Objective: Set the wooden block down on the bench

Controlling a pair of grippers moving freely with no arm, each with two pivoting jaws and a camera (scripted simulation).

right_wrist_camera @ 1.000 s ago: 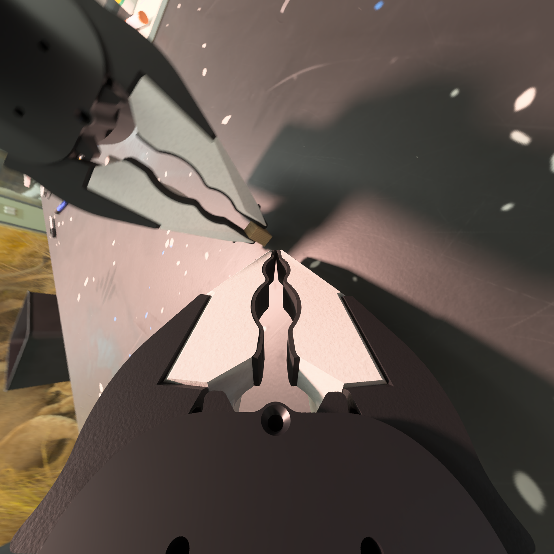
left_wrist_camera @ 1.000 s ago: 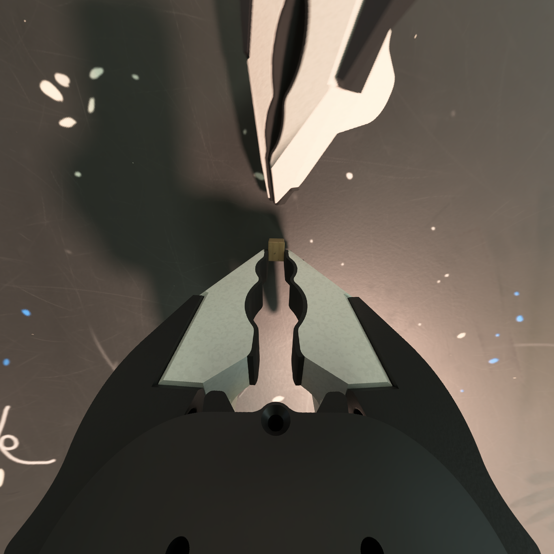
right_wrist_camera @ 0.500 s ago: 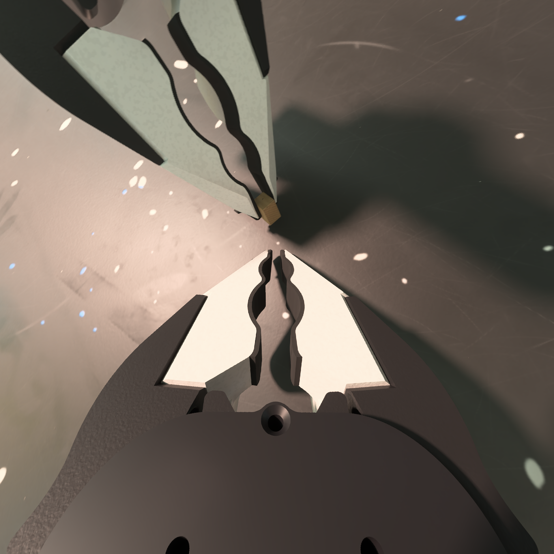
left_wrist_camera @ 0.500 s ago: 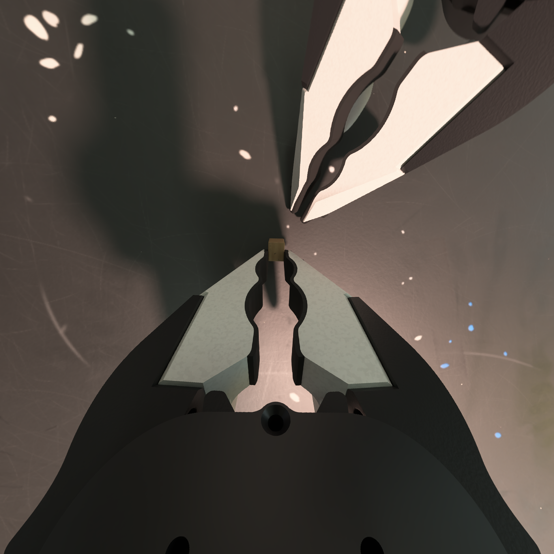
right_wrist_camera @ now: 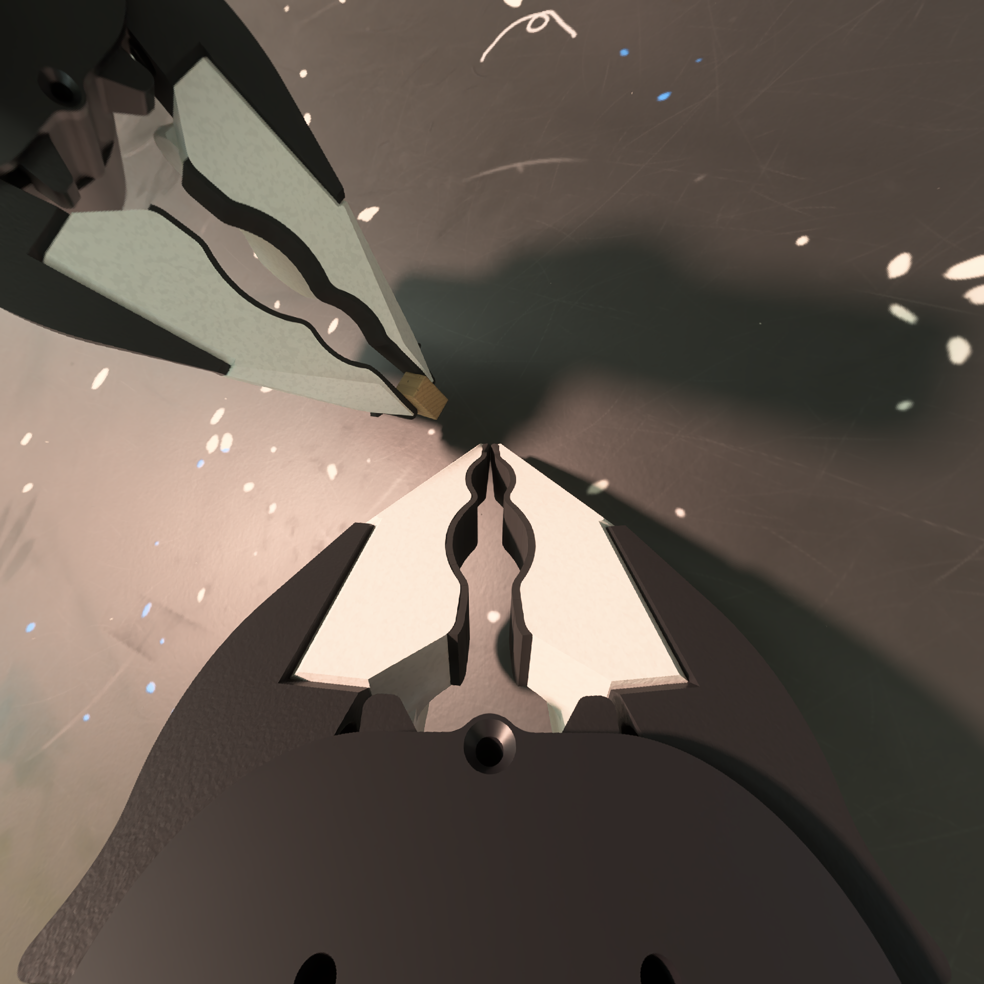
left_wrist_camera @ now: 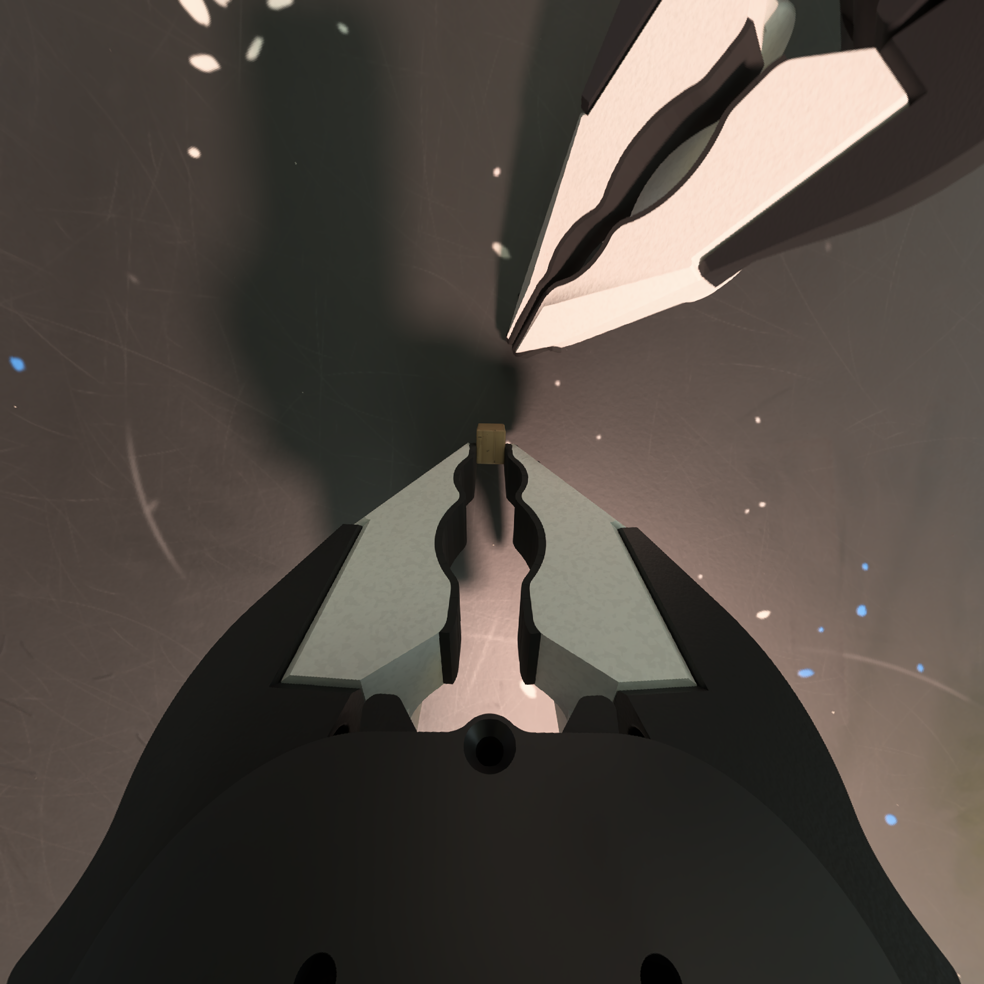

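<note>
Left gripper (left_wrist_camera: 490, 447) fingers pinch wooden block (left_wrist_camera: 490, 444) over bench (left_wrist_camera: 160, 319); right gripper (right_wrist_camera: 490, 447) fingers pressed together, just beside.

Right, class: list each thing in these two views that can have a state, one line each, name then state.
left gripper: shut on the wooden block, tips pointing down at the bench.
wooden block: pinched at the fingertips, held, not yet set down.
right gripper: shut, empty, close beside the block.
bench: dark, scratched, paint-flecked.

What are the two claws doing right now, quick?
Left gripper: shut on the wooden block at its fingertips.
Right gripper: shut, holding nothing.
</note>
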